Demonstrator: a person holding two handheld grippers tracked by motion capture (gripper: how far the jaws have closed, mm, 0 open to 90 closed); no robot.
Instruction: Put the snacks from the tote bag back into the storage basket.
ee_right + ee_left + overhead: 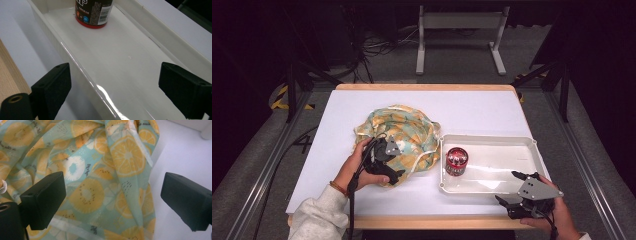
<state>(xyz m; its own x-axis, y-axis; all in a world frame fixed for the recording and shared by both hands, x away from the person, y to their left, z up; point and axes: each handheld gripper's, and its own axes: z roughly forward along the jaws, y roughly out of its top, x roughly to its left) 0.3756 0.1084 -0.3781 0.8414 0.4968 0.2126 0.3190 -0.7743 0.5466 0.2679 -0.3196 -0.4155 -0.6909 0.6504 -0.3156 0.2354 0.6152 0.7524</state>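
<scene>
A crumpled cloth bag [404,132] printed with orange slices on pale green lies mid-table. My left gripper [393,161] hovers over its near edge, open; in the left gripper view the cloth [100,177] spreads between and beyond the two black jaws. A red can [456,161] stands upright at the left end of a white tray [517,144]. My right gripper [512,189] is open at the tray's near right corner; in the right gripper view the jaws straddle the tray's near wall [82,72], and the can [94,12] stands far ahead.
The white tabletop [337,145] has a wooden front edge [432,220]. A white metal frame [459,30] and cables lie on the floor behind the table. Dark stands flank both sides.
</scene>
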